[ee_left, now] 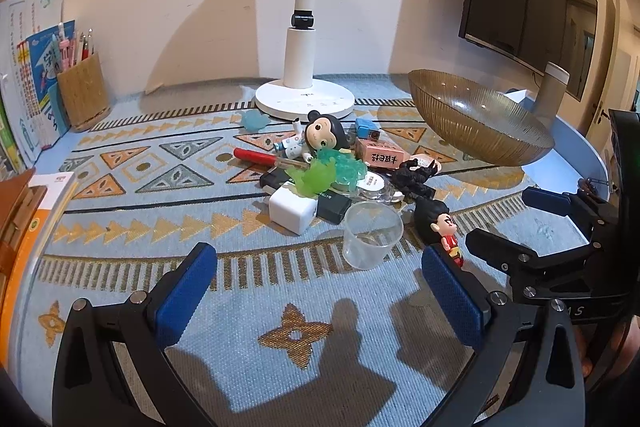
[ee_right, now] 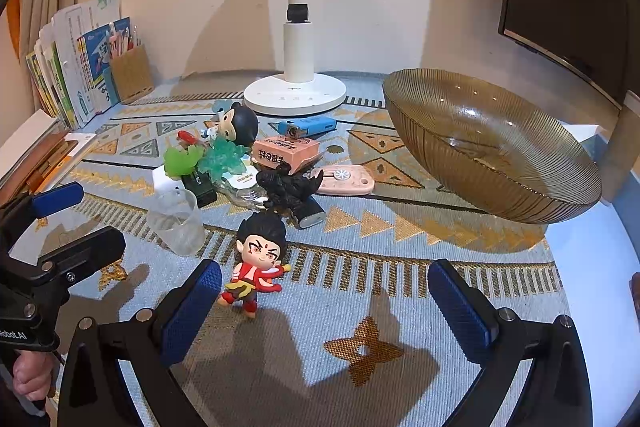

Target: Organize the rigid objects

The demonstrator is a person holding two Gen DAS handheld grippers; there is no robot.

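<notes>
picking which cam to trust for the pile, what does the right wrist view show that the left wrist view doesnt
Only the right wrist view: the pink flat gadget beside the black creature figure, and the red figurine's face.

Only the left wrist view: the red pen full length, and an orange book at the near left.

Both: clear cup, ribbed amber bowl, white lamp base, both grippers with jaws open.
</notes>
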